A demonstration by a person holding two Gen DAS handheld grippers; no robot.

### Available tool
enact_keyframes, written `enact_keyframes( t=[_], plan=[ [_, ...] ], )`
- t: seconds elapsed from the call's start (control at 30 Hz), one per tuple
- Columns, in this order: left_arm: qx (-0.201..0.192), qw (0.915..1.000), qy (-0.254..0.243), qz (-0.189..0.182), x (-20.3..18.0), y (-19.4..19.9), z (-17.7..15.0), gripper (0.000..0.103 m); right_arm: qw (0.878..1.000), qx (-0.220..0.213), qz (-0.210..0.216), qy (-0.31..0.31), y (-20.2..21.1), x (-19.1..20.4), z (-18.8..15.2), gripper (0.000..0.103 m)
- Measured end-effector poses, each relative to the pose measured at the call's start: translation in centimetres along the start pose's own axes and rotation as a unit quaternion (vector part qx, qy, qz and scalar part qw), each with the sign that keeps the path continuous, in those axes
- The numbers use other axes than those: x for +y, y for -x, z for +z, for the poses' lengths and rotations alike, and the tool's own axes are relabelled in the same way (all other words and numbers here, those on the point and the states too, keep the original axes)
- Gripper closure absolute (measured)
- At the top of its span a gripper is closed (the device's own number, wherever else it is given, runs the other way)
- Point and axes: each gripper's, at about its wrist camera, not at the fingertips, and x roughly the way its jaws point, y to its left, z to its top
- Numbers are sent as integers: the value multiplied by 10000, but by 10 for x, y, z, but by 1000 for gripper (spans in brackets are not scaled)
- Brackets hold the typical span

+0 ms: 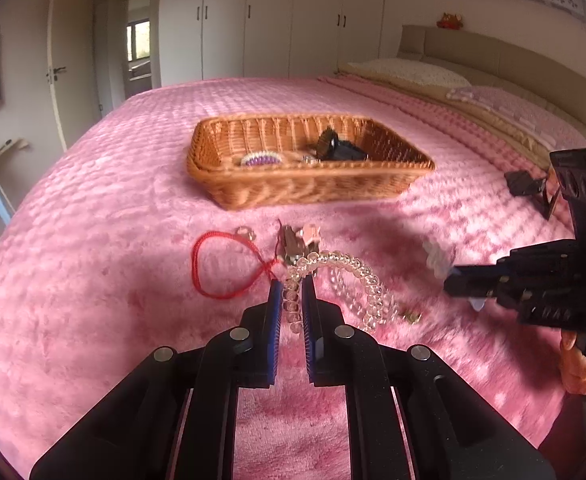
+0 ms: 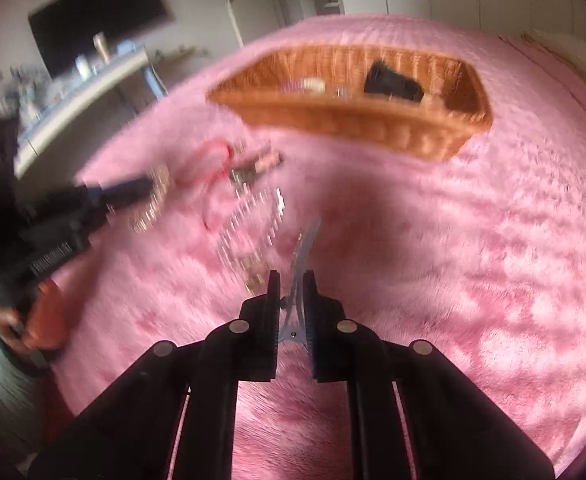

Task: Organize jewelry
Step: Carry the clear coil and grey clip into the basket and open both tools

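Black plastic left gripper and right gripper, blue ribbed fingers, silver round screws, bare skin

A pink plush blanket covers the bed and fills the middle and lower part of both views. In the left wrist view, a pale pillow and a lilac one lie at the upper right against a beige padded headboard, and a small red toy sits on top of it. White wardrobe doors span the top centre, with a white door at the upper left. A small dark stand rests on the blanket at the right edge. In the right wrist view, a black screen hangs at the upper left above a white counter that carries blurred bottles.
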Motion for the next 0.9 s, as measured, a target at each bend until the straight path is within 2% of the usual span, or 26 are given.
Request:
enact_keyframes(
  t=[0.13,0.23,0.4,0.57,0.77,0.9],
  plan=[
    [-192,9998,-8,67,3,11,25,95,9990,-417,-116,-107,22,1,28,93],
    [-399,9991,-77,106,4,17,61,95,9963,-789,-298,-190,33,1,63,93],
    [-613,9977,-242,186,4,-1,111,95,9925,-1073,-545,-211,21,-7,125,93],
    [-606,9980,58,158,26,-46,139,95,9938,-877,-690,-10,-36,-13,178,93],
    [-250,9984,98,498,44,-113,144,95,9959,-380,-808,-108,-104,-29,201,93],
    [-9,9984,-5,560,50,-136,137,95,9954,-71,-949,-67,-135,-40,204,93]
  ],
)
